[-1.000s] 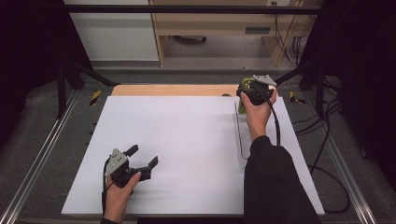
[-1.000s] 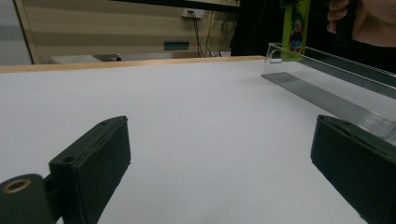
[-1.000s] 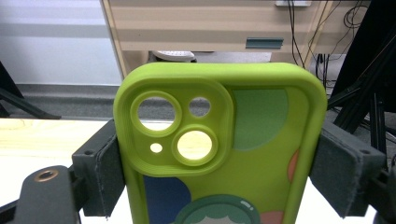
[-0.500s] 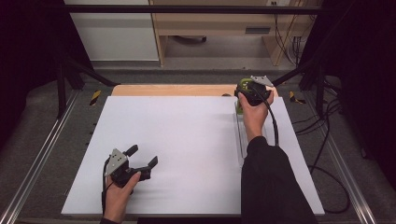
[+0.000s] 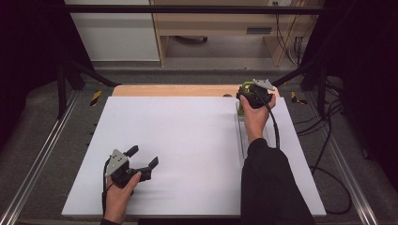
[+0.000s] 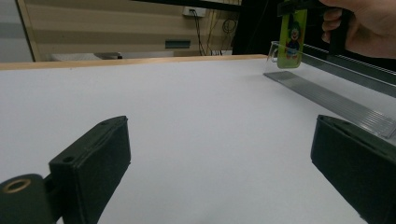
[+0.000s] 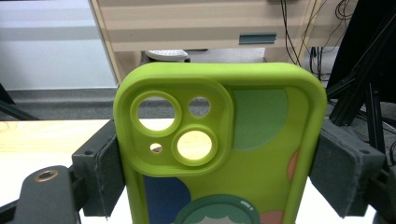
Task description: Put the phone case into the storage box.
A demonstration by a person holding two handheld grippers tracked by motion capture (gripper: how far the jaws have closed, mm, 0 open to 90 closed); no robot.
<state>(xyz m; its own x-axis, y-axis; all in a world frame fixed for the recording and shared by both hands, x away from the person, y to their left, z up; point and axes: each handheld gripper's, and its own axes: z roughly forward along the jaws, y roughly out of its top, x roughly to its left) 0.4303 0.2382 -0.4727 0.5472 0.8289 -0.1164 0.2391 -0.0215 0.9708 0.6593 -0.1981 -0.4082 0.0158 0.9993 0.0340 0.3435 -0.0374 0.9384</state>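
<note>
Little is changed since earlier: the green phone case is pinched by the right gripper at one o'clock above the clear rack; the left gripper is held spread. Slippage is risked if tilted.

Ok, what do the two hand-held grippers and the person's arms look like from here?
Both grippers are black with two blocky jaws faced with dark pads. The left gripper and right gripper each carry a grey three-cornered plate on top and trail a black cable. A brass-coloured eyelet sits beside the left gripper's jaw in its own view. The right arm wears a black sleeve; the left hand is bare.
</note>
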